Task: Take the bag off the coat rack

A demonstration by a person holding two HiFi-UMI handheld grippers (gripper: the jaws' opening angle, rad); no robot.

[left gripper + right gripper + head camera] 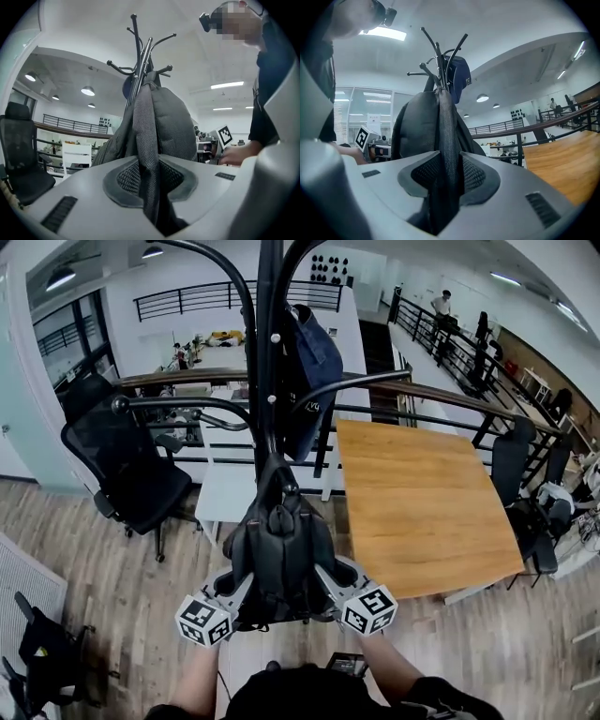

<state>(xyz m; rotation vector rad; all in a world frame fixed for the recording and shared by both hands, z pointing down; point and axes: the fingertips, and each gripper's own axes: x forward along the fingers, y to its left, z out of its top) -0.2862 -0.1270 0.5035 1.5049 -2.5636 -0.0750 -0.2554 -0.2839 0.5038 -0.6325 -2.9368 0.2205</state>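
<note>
A dark grey backpack (281, 549) hangs from the black coat rack (266, 381), low against its pole. My left gripper (236, 585) is at the bag's left side and my right gripper (330, 579) at its right side. In the left gripper view a mesh shoulder strap (145, 140) runs down between the jaws of the left gripper (149, 176), and the pads pinch it. The right gripper view shows the other strap (449, 131) pinched the same way in the right gripper (445, 176). The bag's body (417, 126) rises above to the rack's hooks (438, 61).
A dark blue garment (314, 362) hangs higher on the same rack. A wooden table (422, 502) stands to the right, a white table (230, 488) behind the rack, a black office chair (131, 474) to the left. A railing (441, 399) runs behind.
</note>
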